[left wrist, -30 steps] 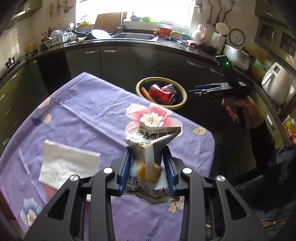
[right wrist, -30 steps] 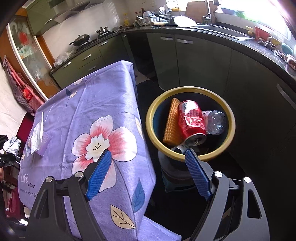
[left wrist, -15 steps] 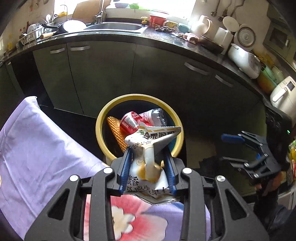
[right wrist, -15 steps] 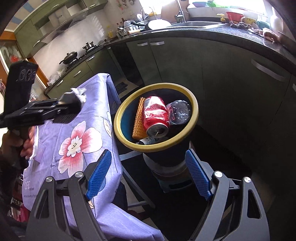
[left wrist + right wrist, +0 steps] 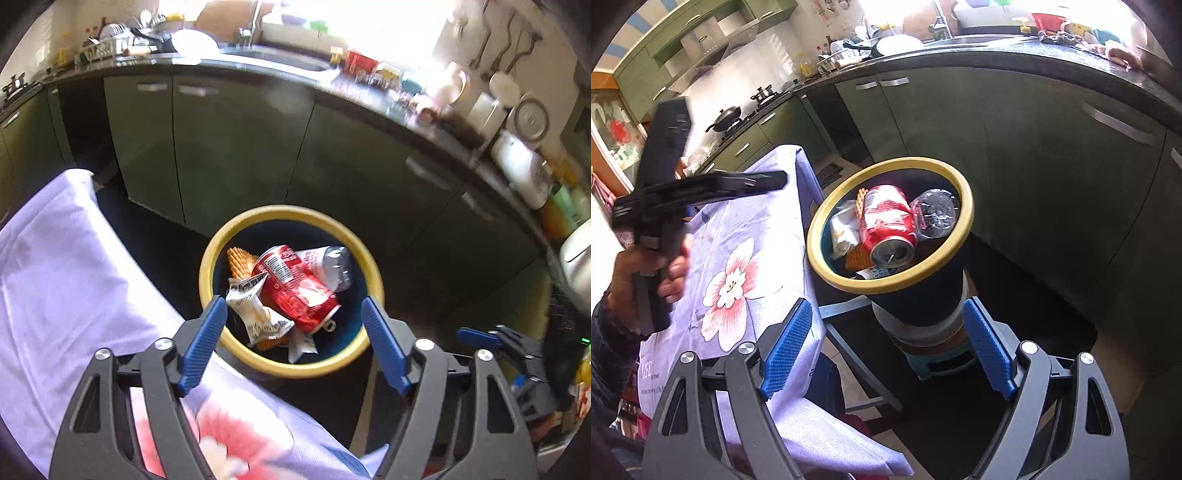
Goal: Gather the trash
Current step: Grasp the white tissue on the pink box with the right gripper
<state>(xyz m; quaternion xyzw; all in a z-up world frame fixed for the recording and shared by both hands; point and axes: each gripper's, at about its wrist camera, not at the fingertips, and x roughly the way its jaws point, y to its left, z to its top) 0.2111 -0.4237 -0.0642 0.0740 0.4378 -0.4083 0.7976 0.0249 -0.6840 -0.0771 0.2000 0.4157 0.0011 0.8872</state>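
**Wrapper in the bin, both claws empty**

The left claw (image 5: 293, 332) hangs spread wide right above the yellow-rimmed bin (image 5: 207, 266), gripping nothing. The white snack wrapper (image 5: 255, 310) lies inside, straight ahead and below, at the rim's near-left side against the red can (image 5: 295, 288). Its long axis runs from far-left to near-right, its crumpled top end toward the surface (image 5: 66, 266). The right claw (image 5: 886, 347) is wide open too, empty, lower and off to the side. The left looks nearer, though nothing needs grasping here; any more trash must be on the purple cloth.
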